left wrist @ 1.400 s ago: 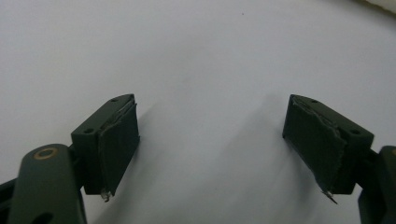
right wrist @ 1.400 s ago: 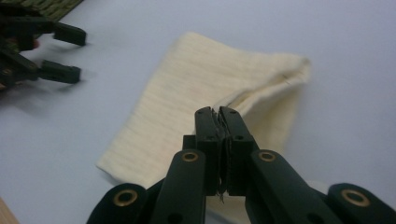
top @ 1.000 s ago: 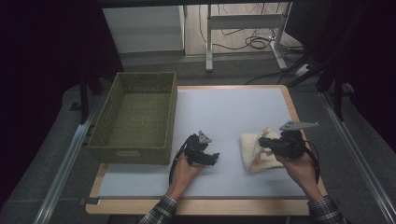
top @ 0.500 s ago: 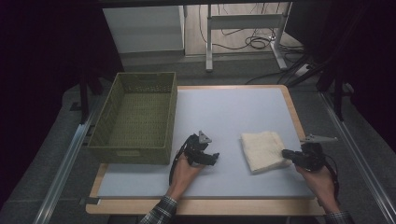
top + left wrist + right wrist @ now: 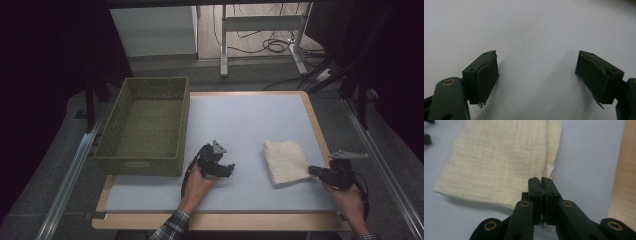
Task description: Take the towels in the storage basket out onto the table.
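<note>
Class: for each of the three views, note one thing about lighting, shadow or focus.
High view: the white table is lit, surroundings dark. Left gripper view: the open left gripper throws soft shadows. Right gripper view: the cloth is soft, its weave faint, behind the shut right gripper.

Table (image 5: 250, 120): pale blue-white top with a light wooden border. Woven green basket (image 5: 145, 125) sits at the left edge, partly overhanging the top. Folded cream cloth (image 5: 286, 162) lies flat toward the right side, well apart from the basket.
</note>
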The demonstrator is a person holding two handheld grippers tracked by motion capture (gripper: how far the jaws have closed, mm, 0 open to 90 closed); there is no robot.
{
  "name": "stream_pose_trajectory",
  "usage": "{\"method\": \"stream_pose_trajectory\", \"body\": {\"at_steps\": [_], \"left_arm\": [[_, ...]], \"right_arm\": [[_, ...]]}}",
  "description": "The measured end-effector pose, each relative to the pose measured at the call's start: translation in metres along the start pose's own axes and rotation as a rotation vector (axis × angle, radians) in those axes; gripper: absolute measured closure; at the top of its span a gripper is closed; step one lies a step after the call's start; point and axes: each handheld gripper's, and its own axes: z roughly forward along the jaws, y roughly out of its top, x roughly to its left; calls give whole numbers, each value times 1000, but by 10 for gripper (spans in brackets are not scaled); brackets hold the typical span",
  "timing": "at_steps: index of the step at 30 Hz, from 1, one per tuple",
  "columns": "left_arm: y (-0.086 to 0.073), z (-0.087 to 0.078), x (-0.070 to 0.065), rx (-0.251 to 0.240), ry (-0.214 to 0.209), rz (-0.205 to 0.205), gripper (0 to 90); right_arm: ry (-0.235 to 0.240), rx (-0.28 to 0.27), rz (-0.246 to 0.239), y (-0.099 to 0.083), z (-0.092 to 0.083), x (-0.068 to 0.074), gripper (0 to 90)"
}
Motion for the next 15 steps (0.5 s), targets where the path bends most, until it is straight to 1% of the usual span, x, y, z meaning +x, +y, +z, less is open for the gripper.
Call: {"method": "stream_pose_trajectory", "body": {"at_steps": [1, 2, 3, 5, 8, 11, 15], "left_arm": [[0, 0, 0, 0, 0, 0, 185], [0, 0, 0, 0, 0, 0, 185], [0, 0, 0, 2, 0, 0, 185], [0, 0, 0, 3, 0, -2, 185], [0, 0, 0, 3, 0, -2, 185], [0, 0, 0, 3, -1, -2, 185], [0, 0, 0, 3, -2, -3, 184]], "right_arm": [[-2, 3, -6, -1, 2, -1, 854], [3, -2, 1, 0, 1, -1, 847], [8, -20, 2, 2, -1, -2, 828], [8, -50, -2, 11, -7, -1, 770], [2, -63, -25, 27, -8, 0, 725], [2, -65, -32, 43, 0, -1, 700], [27, -72, -32, 63, 25, -1, 677]]}}
